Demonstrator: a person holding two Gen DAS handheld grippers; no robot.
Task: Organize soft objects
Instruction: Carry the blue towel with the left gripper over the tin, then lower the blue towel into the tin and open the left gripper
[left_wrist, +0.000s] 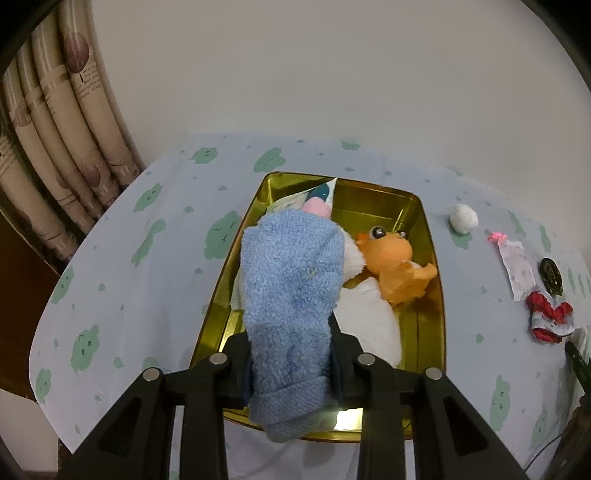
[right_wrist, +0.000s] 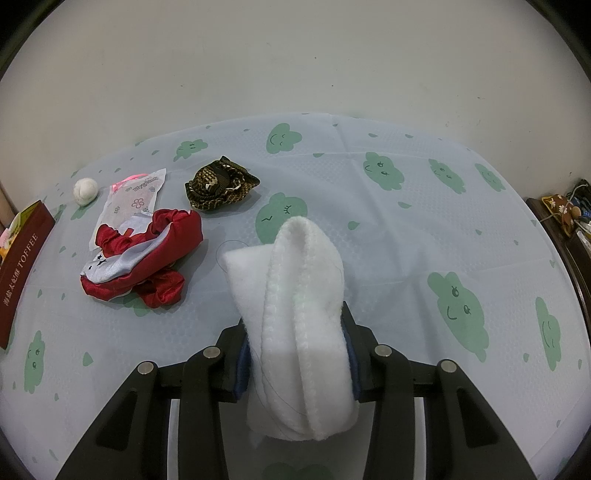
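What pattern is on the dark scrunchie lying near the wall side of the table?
The dark scrunchie is brown-black with a tan woven or chain-like print, clearest in the right wrist view.

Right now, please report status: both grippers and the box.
Left gripper shut on blue terry towel, over gold tin box. Right gripper shut on white fleece cloth. Nothing blocking.

Dim soft light, glare on gold tin (left_wrist: 424, 314), fisheye-warped, dark corners

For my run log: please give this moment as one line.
left gripper: holds blue towel over gold tin | right gripper: holds white cloth
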